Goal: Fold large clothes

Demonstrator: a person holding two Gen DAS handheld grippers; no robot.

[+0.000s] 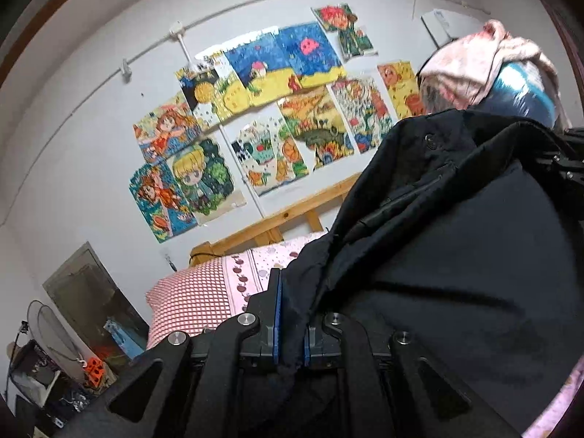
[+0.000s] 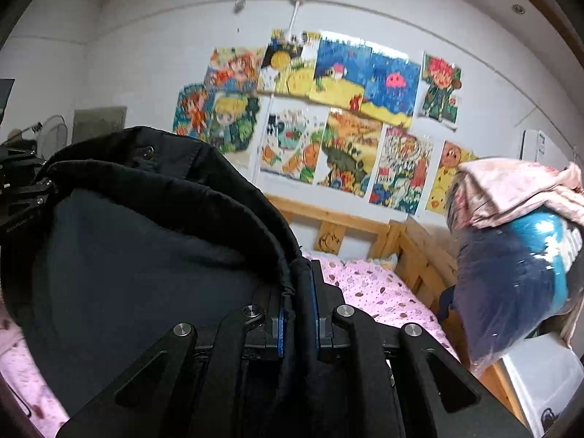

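Observation:
A large black jacket (image 1: pixel 456 241) hangs lifted above the bed, stretched between both grippers. My left gripper (image 1: pixel 292 314) is shut on one edge of it, dark cloth bunched between the blue-lined pads. In the right wrist view the same jacket (image 2: pixel 146 255) fills the left half, its collar with a snap button arching overhead. My right gripper (image 2: pixel 297 299) is shut on a thick fold of its edge. The other gripper's black body shows at the far side in each view. Most of the bed below the jacket is hidden.
A bed with a pink patterned sheet (image 2: pixel 376 292) and a wooden frame (image 2: pixel 412 252) lies ahead. A checked pillow (image 1: pixel 193 299) sits at its head. A plastic-wrapped bundle topped with pink cloth (image 2: pixel 518 273) stands right. Drawings (image 2: pixel 328 116) cover the wall; clutter and a fan (image 1: pixel 47 328) stand left.

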